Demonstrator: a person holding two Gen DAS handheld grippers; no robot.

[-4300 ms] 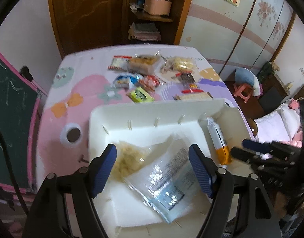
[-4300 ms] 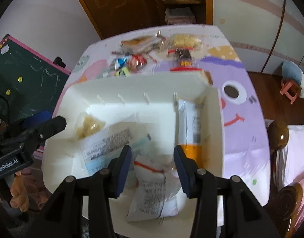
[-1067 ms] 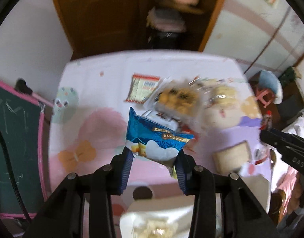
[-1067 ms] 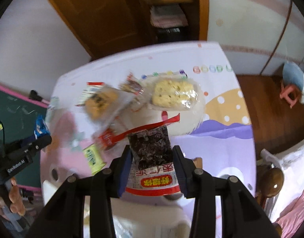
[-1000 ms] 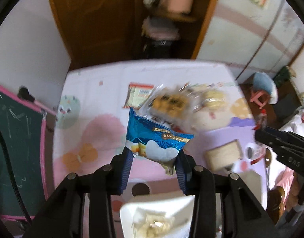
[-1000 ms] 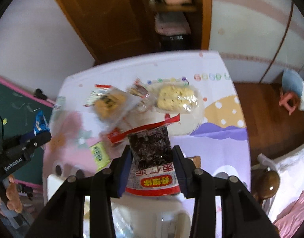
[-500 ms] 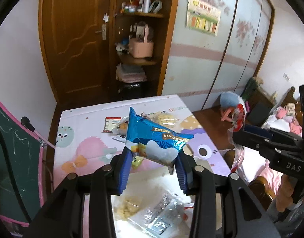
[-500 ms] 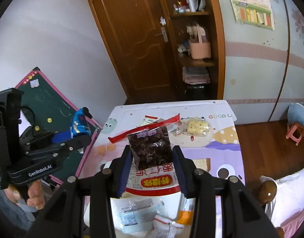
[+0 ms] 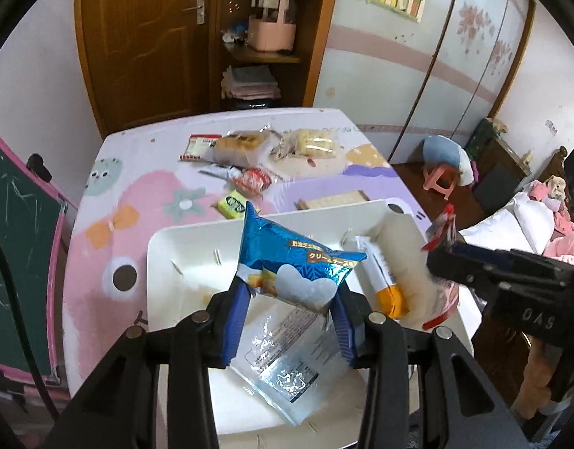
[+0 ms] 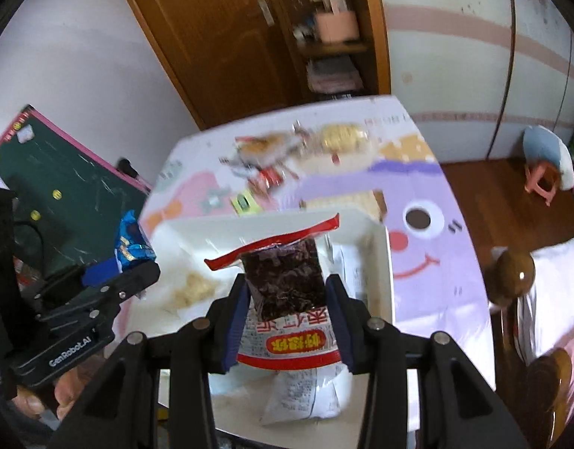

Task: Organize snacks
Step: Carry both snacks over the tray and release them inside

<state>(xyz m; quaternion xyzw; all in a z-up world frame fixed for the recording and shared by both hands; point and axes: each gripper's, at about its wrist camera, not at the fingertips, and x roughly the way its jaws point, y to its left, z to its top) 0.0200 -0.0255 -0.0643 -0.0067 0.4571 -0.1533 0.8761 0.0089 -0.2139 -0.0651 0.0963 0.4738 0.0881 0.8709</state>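
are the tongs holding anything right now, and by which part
Left tongs pinch the blue snack bag by its lower end. Right tongs pinch the red-trimmed dark snack packet across its middle.

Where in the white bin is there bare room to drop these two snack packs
The white plastic bin is barest along its far-left floor, between the far wall and the pale crumbly snack. Its near middle holds a clear printed packet; its right side an orange-tipped white pack. The tabletop snack pile is crowded.
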